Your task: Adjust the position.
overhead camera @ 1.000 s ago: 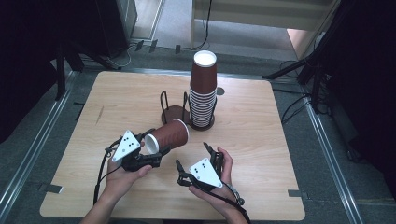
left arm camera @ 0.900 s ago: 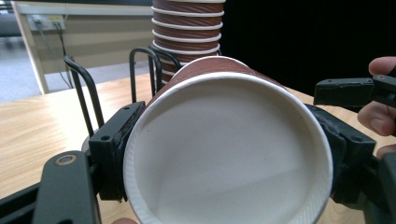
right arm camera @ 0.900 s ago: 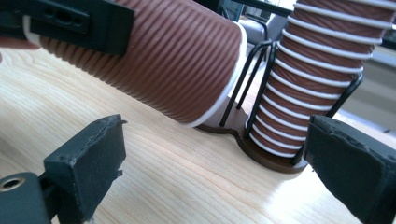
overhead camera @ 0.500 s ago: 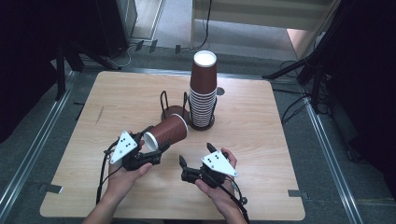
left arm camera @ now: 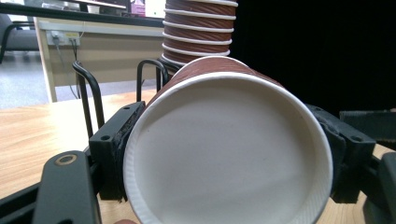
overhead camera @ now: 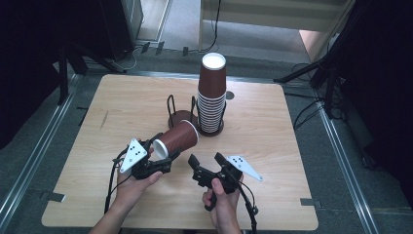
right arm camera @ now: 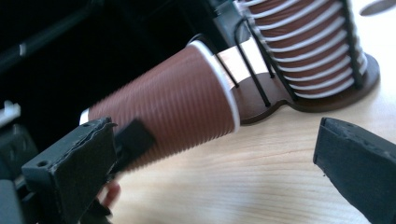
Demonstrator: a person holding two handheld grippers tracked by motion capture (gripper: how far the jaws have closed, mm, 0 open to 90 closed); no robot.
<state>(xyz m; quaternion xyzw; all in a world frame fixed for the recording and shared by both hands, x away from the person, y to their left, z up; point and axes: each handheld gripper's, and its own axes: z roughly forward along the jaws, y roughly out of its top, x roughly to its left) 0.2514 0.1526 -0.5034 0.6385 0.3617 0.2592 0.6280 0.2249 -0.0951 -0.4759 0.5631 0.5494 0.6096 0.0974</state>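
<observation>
1 loose cup (overhead camera: pixel 178 139), 1 cup stack (overhead camera: pixel 211 95), 2 grippers

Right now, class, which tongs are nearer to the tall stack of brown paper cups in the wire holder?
Left. The left tongs lie just in front of the cup stack, gripping a single brown cup that points toward it. The right tongs, open, sit slightly farther back toward the person.
</observation>
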